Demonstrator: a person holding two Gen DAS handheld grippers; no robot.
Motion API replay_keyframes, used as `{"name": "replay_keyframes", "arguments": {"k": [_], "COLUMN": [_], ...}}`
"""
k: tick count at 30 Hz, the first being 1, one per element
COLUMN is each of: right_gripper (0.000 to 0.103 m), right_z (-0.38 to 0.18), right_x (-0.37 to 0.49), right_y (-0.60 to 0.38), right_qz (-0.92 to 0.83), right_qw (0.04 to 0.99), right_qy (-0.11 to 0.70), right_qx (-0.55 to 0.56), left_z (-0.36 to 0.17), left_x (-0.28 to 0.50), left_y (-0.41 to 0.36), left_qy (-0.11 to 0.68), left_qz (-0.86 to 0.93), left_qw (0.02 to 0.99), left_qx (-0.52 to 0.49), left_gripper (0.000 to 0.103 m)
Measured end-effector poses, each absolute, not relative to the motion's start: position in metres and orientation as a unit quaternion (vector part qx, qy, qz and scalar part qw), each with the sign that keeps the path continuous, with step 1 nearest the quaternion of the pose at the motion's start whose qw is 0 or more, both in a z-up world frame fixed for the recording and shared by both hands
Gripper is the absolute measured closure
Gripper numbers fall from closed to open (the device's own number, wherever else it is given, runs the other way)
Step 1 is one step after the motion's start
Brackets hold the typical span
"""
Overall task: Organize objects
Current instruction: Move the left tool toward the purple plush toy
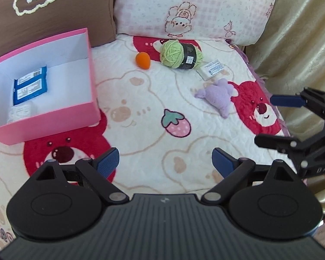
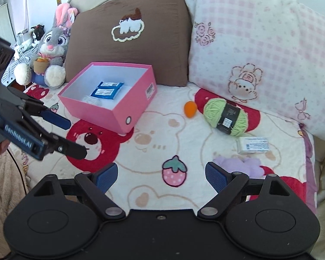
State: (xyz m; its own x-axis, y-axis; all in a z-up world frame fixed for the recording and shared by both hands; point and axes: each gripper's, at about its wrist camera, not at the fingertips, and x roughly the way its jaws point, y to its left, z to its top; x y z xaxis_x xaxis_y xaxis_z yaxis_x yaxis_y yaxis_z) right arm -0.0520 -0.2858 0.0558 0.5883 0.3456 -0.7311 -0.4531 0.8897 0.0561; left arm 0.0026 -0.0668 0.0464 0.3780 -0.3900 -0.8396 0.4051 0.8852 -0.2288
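while both my tongs, left gripper (image 1: pixel 165 162) and right gripper (image 2: pixel 161 175), hang spread, empty: purple plush (image 2: pixel 240 164) nearest, soft, light; pinch mid-body, then pink box (image 2: pixel 138 101).

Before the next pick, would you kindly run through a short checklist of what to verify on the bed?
1. Left gripper open and holding nothing: ok.
2. Right gripper open and holding nothing: ok.
3. Pink box open, with free floor beside the blue packets: ok.
4. Purple plush lies apart from the white packet: ok.
5. Orange egg clear of the green yarn: ok.
6. Yarn fits the box: cannot tell.
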Motion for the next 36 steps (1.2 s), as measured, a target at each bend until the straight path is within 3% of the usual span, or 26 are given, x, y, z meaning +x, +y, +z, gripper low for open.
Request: {"name": "replay_keyframes", "arguments": {"k": [13, 24, 36], "right_gripper": [0.012, 0.012, 0.012], "right_z": [0.019, -0.017, -0.026], "right_x": [-0.040, -0.005, 0.031], "right_y": [-0.313, -0.338, -0.361], "right_qz": [0.194, 0.205, 0.233], "right_qw": [0.907, 0.887, 0.834], "right_qy": [0.322, 0.348, 0.414], "right_qx": [-0.189, -0.224, -0.280], "left_z": [0.021, -0.035, -0.059], "left_x": [0.043, 0.083, 0.089], "left_y": [-0.142, -0.198, -0.225], "left_qy": [0.512, 0.561, 0.518], "left_qz": [-0.283, -0.266, -0.264], "left_qw": [0.811, 0.783, 0.809], "left_qx": [0.008, -0.044, -0.093], "left_gripper": [0.010, 0.010, 0.013]}}
